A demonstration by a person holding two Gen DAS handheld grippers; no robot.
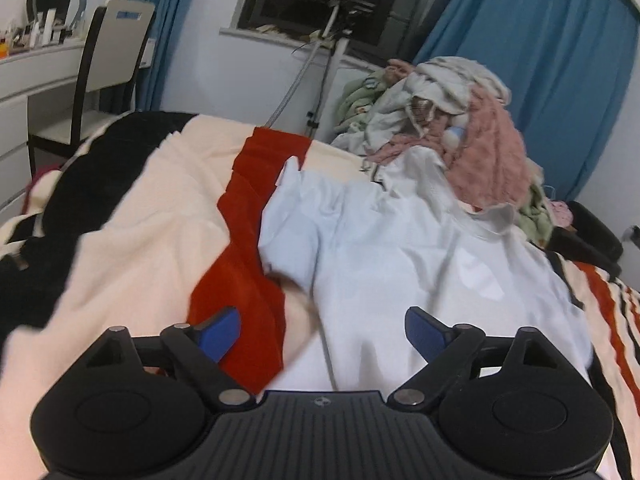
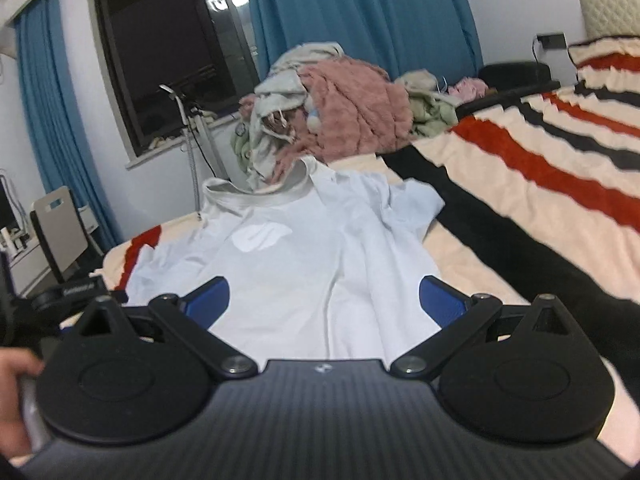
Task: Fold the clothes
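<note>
A wide bed [image 2: 520,208] covered by a fleece blanket striped in cream, red and black is seen in both wrist views, and on it the task's things are laid. At its far side, below the blue curtains [image 2: 360,12], a heap of unfolded clothes [image 2: 340,120] in pink, grey-white and pale green is piled. Nearer, a pale blue-white short-sleeved shirt with a grey ribbed collar [image 2: 288,248] is spread face up and nearly flat, its collar touching the heap, its sleeves out to either side and its hem towards the cameras; no fold is seen in it. The left gripper [image 1: 322,332] is held over the hem at the shirt's left edge, its blue-padded jaws wide apart with nothing between them. The right gripper [image 2: 324,300] is held likewise over the lower body of the shirt, jaws wide and empty. The step in hand is judged to be the folding of this one laid-out shirt. For the next move, a side edge or sleeve would need to be pinched at two points and carried over towards the middle, with the cloth kept smooth and clear of the heap.
</note>
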